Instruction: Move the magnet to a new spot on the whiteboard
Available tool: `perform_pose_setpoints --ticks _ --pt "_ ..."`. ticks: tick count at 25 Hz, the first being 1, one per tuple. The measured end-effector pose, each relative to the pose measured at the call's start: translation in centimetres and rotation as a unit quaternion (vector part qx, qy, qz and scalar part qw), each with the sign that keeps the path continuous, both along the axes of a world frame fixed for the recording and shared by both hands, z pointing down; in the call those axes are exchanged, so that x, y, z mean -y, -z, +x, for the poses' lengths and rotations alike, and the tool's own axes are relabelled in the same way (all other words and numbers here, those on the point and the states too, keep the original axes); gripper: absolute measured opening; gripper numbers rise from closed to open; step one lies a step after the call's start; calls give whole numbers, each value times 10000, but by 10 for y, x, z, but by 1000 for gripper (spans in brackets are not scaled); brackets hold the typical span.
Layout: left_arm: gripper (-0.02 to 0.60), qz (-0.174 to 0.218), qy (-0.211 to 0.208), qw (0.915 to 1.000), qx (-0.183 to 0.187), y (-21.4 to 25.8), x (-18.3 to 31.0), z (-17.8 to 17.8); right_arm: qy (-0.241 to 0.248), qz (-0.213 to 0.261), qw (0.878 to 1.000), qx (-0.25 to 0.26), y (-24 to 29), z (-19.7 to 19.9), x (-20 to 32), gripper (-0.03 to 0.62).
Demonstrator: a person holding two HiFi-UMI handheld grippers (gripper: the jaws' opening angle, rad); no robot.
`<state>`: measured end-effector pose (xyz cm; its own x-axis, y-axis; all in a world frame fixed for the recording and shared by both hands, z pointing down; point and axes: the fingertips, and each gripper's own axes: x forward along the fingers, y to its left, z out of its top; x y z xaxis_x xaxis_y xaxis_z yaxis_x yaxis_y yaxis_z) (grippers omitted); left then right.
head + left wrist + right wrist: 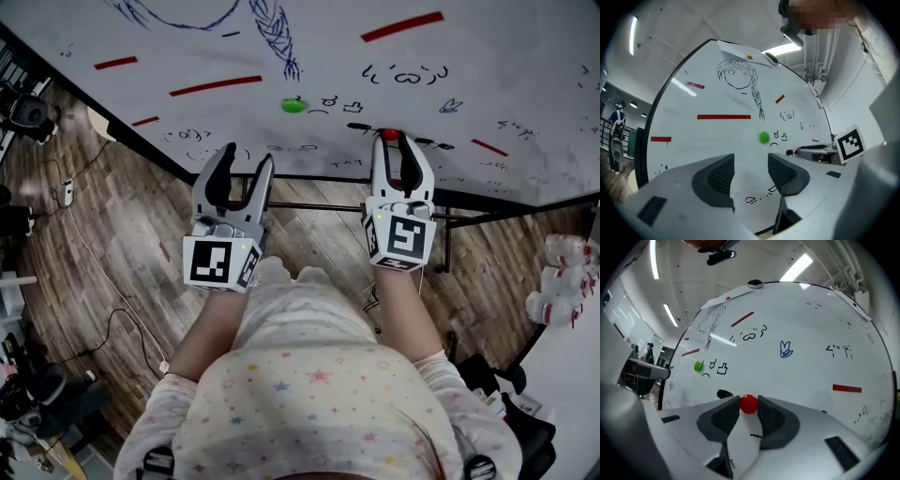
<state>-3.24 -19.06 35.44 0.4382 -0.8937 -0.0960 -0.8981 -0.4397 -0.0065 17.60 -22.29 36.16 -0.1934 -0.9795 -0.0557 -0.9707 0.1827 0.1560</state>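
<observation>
While left claw (750,164) hangs spread, empty, right claw (749,407) pinches red magnet (749,403) between tips, on whiteboard (801,376).

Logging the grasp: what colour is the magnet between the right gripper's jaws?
The magnet is red, clearest in the right gripper view.

Wood-plank floor (112,253), plastic bottles (561,279) clustered beside a white tabletop (574,375) at far right
</observation>
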Motion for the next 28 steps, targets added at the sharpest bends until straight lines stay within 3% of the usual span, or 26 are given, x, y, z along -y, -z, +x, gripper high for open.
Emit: perform_pose_setpoints --ticks 28 --pt "204 53 -145 9999 -6 4 -5 8 34 61 9999 -148 7 -4 -10 123"
